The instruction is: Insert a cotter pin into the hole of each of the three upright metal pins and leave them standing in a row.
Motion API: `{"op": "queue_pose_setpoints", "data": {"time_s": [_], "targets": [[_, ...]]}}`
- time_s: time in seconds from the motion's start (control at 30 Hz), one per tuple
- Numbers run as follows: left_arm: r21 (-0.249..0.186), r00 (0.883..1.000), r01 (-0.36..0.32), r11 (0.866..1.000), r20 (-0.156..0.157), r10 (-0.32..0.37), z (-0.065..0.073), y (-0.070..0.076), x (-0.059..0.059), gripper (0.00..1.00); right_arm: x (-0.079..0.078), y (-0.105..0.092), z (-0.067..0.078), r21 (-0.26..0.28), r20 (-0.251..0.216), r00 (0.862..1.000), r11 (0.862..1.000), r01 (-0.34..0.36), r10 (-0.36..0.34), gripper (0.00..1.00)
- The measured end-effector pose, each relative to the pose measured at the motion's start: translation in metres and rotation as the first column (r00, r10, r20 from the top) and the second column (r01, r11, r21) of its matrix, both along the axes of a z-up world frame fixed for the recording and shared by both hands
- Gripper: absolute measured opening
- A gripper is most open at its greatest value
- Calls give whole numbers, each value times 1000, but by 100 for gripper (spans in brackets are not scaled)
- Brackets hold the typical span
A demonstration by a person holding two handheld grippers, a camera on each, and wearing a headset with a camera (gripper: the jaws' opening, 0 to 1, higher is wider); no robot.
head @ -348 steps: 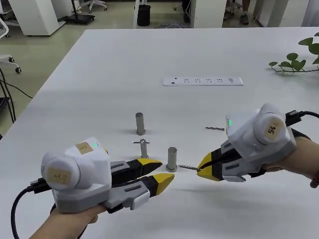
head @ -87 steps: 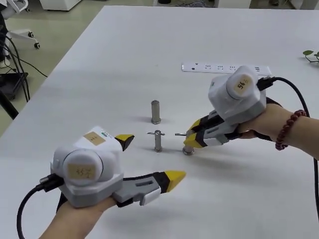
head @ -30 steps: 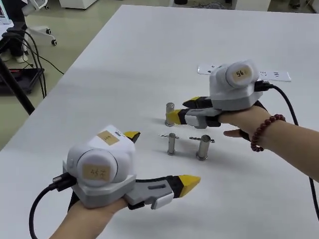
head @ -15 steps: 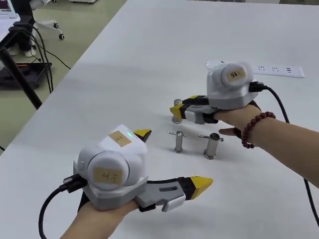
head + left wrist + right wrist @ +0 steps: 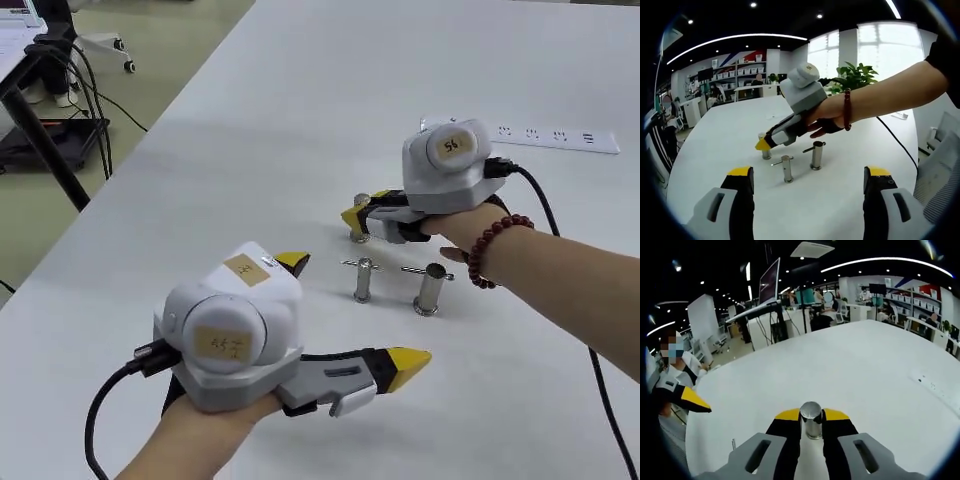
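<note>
Polished steel bare pin (image 5: pixel 811 411), cylindrical, upright on matte white table (image 5: pixel 250 150) | right claw (image 5: pixel 354 222) pinching it | two cotter-fitted pins (image 5: pixel 364 282) just beside it | left claw (image 5: pixel 350 313) spread, well apart from it

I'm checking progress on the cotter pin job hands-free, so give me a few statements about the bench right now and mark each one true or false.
1. The left gripper is open and holds nothing. True.
2. All three metal pins carry cotter pins. False: one metal pin and its neighbour do; the third pin shows none.
3. The right gripper has its jaws on either side of the third pin. True.
4. One pin lies on its side. False: all three stand upright.
5. The power strip lies between the left gripper and the pins. False: it lies beyond the right gripper.
</note>
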State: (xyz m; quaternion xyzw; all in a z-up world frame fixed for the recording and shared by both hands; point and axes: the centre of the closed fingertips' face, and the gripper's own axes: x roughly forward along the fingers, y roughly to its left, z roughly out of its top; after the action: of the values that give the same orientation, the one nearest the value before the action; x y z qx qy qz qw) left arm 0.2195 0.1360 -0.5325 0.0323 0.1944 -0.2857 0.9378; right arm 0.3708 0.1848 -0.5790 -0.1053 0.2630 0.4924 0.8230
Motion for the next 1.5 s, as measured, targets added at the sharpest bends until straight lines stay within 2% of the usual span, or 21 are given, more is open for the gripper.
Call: {"op": "queue_pose_setpoints", "data": {"time_s": [0.1,0.17,0.43,0.53,0.6,0.7,0.93,1.2,1.43,1.5], "targets": [[-3,1000,-5,1000,4,5,1,1,1,90,0,-1,-1,-9,-4,1000,1000,-13,13,10],[-6,1000,-7,1000,3,7,1,2,1,90,1,-2,-1,-27,22,999,999,-30,30,9],[-7,1000,-6,1000,-1,6,1,1,1,90,0,-6,0,-44,50,998,998,-42,44,8],[-9,1000,-8,1000,-3,8,1,2,1,90,1,-8,4,-34,51,998,999,-43,45,8],[-10,1000,-10,1000,-6,10,0,2,1,90,2,-10,7,-12,33,999,999,-35,35,8],[-8,1000,-11,1000,-3,11,1,2,2,90,0,-15,11,-15,37,999,999,-31,32,8],[-7,1000,-21,1000,2,21,3,5,2,90,0,-38,13,-26,35,999,1000,-8,9,8],[14,1000,-13,1000,1,13,2,6,2,90,-1,-74,18,-40,29,999,998,47,-45,8],[16,1000,-16,1000,9,16,4,7,3,90,-1,-109,18,-48,31,995,994,96,-95,8],[15,1000,-15,1000,10,15,4,7,3,90,-5,-117,19,-52,34,994,993,107,-105,8]]}}
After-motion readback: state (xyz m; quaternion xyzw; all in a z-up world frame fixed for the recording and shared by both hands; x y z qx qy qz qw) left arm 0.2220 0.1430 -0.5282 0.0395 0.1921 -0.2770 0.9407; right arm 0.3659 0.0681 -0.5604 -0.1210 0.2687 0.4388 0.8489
